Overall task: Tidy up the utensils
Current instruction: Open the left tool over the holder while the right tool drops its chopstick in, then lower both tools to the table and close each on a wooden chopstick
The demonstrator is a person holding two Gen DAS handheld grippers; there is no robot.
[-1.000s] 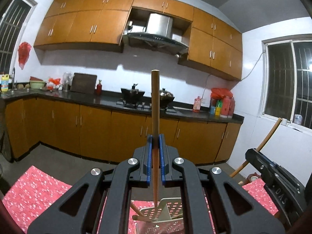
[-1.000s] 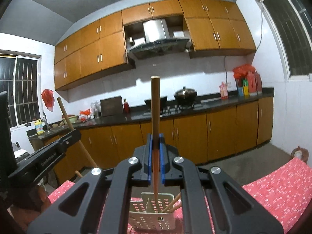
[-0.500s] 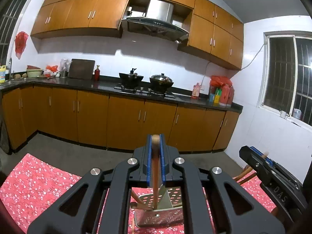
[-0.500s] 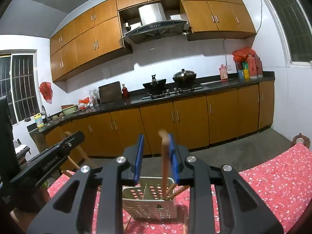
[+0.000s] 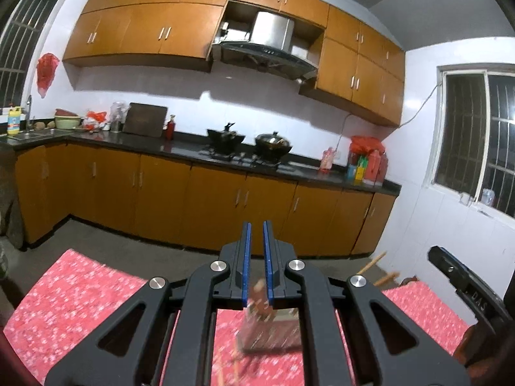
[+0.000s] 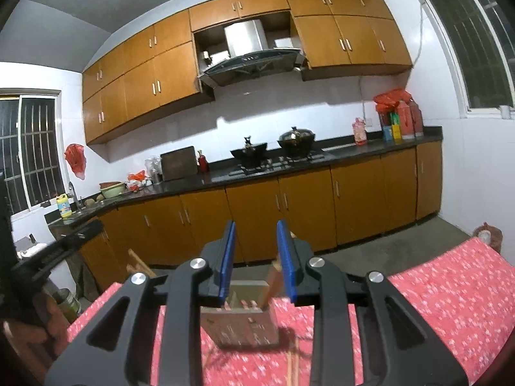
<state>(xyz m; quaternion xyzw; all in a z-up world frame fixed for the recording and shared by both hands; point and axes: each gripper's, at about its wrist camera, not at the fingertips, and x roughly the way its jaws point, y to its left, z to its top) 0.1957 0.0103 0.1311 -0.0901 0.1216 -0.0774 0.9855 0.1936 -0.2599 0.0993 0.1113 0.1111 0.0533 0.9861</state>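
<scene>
Chopsticks (image 6: 272, 281) now out of both tools

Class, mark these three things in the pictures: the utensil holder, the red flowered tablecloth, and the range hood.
utensil holder (image 6: 239, 325), right wrist view, on its perforated front wall.
red flowered tablecloth (image 6: 450, 305), right wrist view, on a bare stretch.
range hood (image 5: 267, 56), left wrist view, on its canopy.

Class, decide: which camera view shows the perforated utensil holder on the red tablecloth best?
The right wrist view: the utensil holder shows its front and rim, only slightly blurred. In the left wrist view it is badly motion-blurred.
</scene>
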